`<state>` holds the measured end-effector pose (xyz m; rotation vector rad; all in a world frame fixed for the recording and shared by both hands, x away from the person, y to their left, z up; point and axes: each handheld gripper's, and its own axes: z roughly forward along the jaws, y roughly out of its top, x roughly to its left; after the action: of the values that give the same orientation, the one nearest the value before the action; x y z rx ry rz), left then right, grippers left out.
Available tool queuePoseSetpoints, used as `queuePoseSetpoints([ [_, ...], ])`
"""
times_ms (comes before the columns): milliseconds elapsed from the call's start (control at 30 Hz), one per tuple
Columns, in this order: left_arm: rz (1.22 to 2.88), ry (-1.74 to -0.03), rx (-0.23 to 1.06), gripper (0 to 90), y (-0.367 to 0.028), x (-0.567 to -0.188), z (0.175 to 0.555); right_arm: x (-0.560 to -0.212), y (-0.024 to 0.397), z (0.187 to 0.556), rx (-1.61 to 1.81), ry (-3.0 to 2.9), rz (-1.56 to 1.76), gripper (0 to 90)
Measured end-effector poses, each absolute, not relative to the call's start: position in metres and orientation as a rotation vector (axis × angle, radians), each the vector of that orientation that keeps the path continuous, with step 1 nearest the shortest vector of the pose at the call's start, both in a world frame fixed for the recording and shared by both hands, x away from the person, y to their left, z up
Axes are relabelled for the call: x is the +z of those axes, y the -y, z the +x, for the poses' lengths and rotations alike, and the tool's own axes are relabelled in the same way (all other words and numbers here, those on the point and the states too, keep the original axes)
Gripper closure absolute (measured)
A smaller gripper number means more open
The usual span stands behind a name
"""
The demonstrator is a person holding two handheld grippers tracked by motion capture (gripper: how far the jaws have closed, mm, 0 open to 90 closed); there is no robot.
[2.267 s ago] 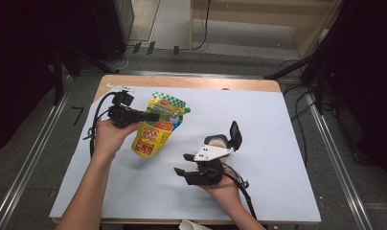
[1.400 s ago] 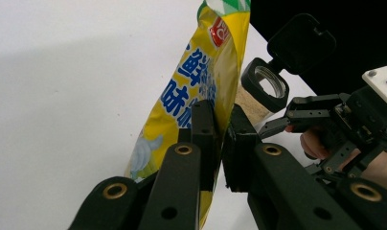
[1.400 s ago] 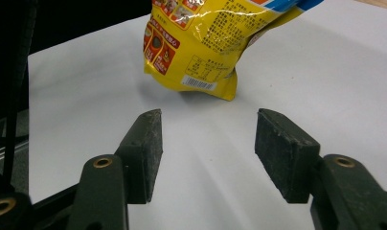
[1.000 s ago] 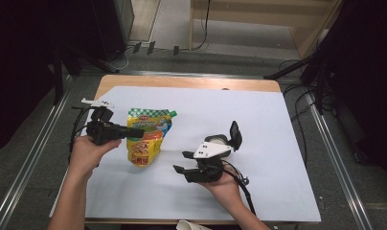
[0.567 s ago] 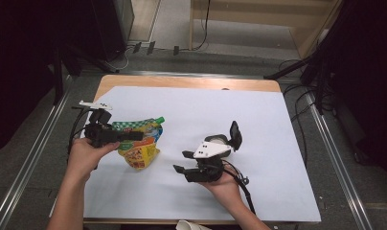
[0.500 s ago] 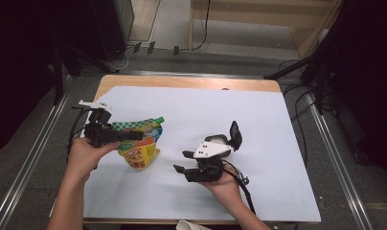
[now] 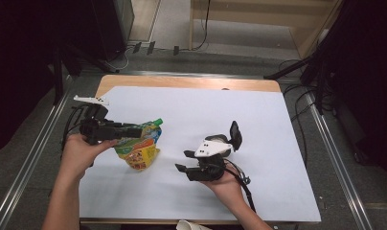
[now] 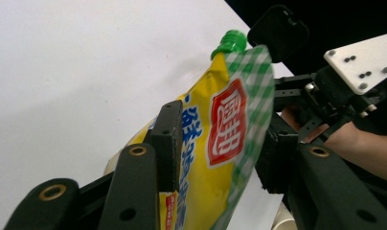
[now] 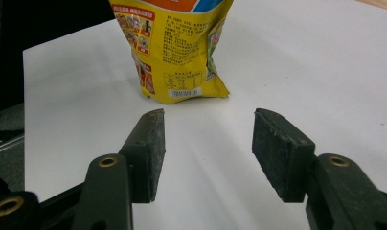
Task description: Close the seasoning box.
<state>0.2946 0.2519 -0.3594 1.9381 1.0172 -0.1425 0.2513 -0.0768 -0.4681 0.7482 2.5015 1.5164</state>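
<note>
A yellow stand-up pouch (image 7: 139, 146) with a green screw cap (image 7: 158, 121) rests with its bottom on the white sheet and leans over, cap to the right. My left gripper (image 7: 134, 130) reaches in level from the left at the pouch's top. In the left gripper view the pouch (image 8: 220, 120) stands between the jaws, which have just been opening; it leans against one pad (image 8: 166, 143) and the pads no longer squeeze it. My right gripper (image 7: 182, 161) lies on the sheet to the right, open and with nothing in it, aimed at the pouch (image 9: 177, 48).
A white sheet (image 7: 258, 124) covers the wooden table (image 7: 191, 82). Metal rails run along both sides. A white cup rim (image 7: 191, 225) pokes in at the front edge. Cables trail from both grippers. The right hand and its gripper (image 8: 325, 86) appear beyond the pouch in the left gripper view.
The left gripper has shifted the pouch leftward and tipped it from near upright to a lean, cap toward the right. The right gripper has kept still.
</note>
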Motion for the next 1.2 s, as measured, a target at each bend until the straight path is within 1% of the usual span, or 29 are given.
queuePoseSetpoints([
  [800,1.920,-1.004,-0.087,56.1,-0.257,-0.332,0.297,-0.465,0.081,0.253,1.489,-2.517,0.749,47.3],
  [1200,1.920,-1.029,-0.074,56.2,-0.261,-0.331,0.306,-0.464,0.082,0.254,1.484,-2.526,0.748,48.5],
])
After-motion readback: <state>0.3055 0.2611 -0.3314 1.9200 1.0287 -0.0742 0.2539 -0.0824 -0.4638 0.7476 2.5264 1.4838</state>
